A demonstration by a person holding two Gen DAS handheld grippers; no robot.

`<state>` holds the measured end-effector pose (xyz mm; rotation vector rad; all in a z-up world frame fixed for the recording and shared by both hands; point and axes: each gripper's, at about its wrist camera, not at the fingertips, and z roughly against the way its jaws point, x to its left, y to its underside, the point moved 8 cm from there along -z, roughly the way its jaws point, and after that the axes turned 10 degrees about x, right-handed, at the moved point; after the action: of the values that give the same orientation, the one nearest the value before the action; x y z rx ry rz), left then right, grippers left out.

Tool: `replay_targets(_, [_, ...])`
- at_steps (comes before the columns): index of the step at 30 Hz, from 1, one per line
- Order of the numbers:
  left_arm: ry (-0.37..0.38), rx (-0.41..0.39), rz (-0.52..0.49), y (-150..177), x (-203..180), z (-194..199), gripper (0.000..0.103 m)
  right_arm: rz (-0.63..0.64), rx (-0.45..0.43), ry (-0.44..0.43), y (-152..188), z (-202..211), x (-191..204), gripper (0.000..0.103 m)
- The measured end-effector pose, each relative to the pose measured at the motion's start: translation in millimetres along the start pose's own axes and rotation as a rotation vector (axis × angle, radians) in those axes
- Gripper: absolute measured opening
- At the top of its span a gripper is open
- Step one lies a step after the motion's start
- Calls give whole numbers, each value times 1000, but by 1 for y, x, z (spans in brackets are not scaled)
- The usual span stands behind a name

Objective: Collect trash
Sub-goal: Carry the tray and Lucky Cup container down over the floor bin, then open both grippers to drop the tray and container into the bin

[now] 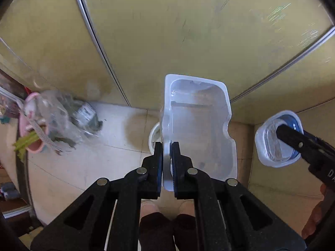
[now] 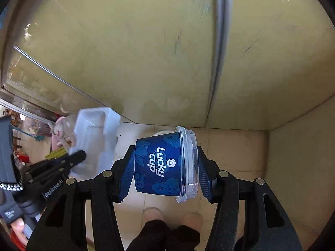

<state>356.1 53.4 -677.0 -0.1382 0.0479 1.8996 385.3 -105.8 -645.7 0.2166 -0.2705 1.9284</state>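
Note:
My left gripper point(image 1: 166, 146) is shut on one wall of a clear white plastic tray point(image 1: 199, 125), which hangs open-side towards the camera above the floor. My right gripper point(image 2: 165, 149) is shut on a blue "Lucky cup" tub point(image 2: 159, 167) with a clear rim, held on its side between the pads. In the left wrist view the tub point(image 1: 276, 140) shows at the right with one black finger point(image 1: 293, 141) across its mouth. The right wrist view shows the tray point(image 2: 94, 129) and left gripper point(image 2: 81, 154) at the left. Both grippers point steeply down.
A clear bag of rubbish point(image 1: 62, 121) lies on the tiled floor point(image 1: 94, 156) at the left, beside a pink item point(image 1: 31, 142). A white round object point(image 1: 153, 138) sits partly hidden below the tray. Yellowish panels point(image 1: 167, 31) rise behind. The person's feet point(image 1: 148, 207) stand below.

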Motion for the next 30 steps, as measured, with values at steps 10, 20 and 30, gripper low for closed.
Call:
replay_targets(10, [18, 114, 37, 17, 35, -159, 7, 12, 69, -37, 15, -144, 20, 51])
replay_targets(20, [53, 160, 27, 24, 26, -223, 9, 53, 132, 13, 18, -188, 28, 51])
replay_targets(30, [17, 127, 39, 24, 33, -186, 19, 54, 106, 9, 16, -151, 22, 56])
